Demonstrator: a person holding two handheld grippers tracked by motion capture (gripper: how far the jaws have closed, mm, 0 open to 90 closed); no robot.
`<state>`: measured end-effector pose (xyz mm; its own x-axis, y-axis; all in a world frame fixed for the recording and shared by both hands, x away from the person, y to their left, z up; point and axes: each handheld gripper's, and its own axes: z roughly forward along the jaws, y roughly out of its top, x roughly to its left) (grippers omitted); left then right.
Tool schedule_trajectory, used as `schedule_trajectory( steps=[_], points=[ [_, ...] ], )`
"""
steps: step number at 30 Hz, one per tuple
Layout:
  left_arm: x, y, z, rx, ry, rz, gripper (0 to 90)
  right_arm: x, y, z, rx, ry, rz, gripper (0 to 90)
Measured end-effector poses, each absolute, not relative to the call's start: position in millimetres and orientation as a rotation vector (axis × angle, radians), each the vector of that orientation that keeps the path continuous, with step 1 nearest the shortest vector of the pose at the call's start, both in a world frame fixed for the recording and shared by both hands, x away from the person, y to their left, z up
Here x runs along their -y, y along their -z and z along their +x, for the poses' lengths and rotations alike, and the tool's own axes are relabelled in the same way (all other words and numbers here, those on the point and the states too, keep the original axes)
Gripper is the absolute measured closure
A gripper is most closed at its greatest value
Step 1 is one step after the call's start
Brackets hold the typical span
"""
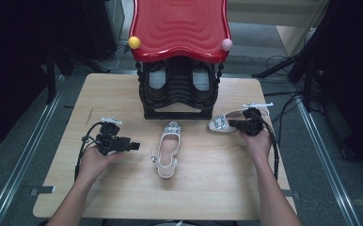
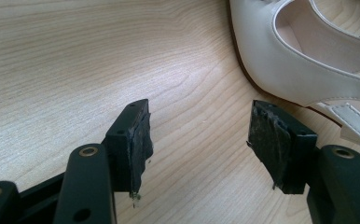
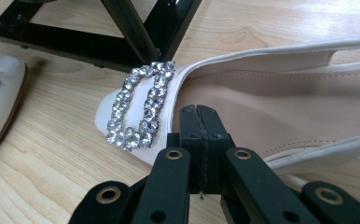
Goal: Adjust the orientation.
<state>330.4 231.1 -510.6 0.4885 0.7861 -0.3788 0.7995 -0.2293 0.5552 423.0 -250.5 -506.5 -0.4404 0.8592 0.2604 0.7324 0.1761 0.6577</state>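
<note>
Forearms come in from the bottom edge of the high view, and on the left side the left gripper [image 1: 135,146] hangs just above the table [image 1: 208,188] with its jaws spread and nothing between them; in its own view the pads [image 2: 138,140] frame bare wood, with the heel of the middle shoe [image 2: 280,60] just beyond the far pad, near but apart. That middle shoe [image 1: 168,149] lies at the table's centre, sole down, its long axis running front to back, jewelled toe pointing away toward the shoe rack [image 1: 179,89] and open heel toward the person. Behind it the black rack with its red top [image 1: 179,23] shows two dark openings, and I can't tell whether anything sits inside, so by my reading neither pale shoe has been put away yet. Over on the right, the right shoe [image 1: 221,124] lies near the rack's front corner, long axis running across the table, crystal buckle [image 3: 138,105] and toe pointing left toward the middle shoe, heel under the right gripper [image 1: 232,124]. Its jaws are clamped flat together, tips over the shoe's opening just behind the buckle; no strap or rim is caught between them that I can make out. Judging from this, both grasps and both placements are still ahead.
</note>
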Motion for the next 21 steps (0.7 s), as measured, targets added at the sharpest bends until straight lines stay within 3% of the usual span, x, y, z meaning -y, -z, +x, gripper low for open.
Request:
schedule_trajectory(
  steps=[21],
  points=[
    [-232.3,510.5,330.7,-1.307,0.019,2.019,39.1,223.4,504.5,417.1,-2.394,-1.121,1.513,90.0]
  ],
)
